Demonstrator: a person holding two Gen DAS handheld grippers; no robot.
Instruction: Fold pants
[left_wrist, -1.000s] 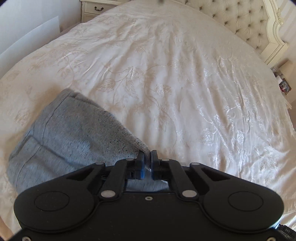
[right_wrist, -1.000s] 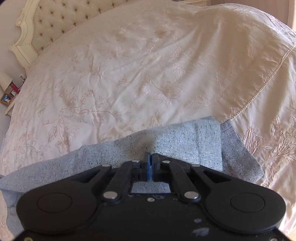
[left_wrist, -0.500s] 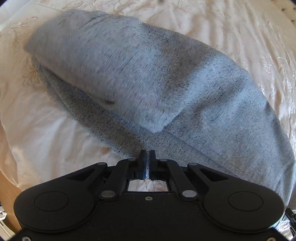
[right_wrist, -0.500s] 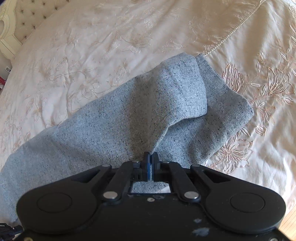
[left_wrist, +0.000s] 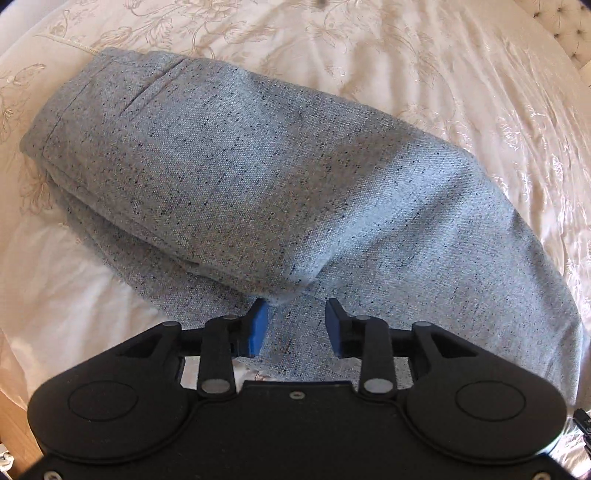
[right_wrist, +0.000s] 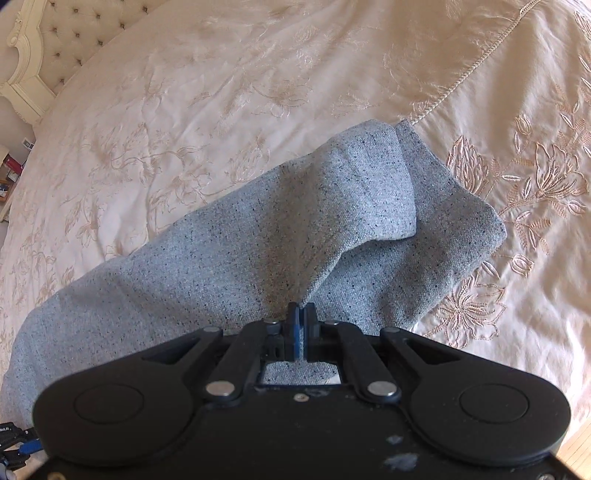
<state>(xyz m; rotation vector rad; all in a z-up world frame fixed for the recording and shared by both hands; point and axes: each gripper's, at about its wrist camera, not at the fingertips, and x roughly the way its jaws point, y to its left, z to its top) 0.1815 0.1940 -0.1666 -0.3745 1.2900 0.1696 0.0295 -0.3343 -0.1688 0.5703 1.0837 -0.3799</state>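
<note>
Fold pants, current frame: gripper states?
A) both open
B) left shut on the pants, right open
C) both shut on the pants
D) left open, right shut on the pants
D: the left gripper shows a wide gap between its blue pads, with the grey pants lying free on the bedspread, while the right gripper has its pads pressed together on a fold of the fabric.

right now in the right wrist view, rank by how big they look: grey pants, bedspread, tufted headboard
1. bedspread, fills most of the view.
2. pants, pinched by the shut right gripper.
3. headboard, smallest, but farthest from the camera and cut off by the frame, so its true size is unsure.
</note>
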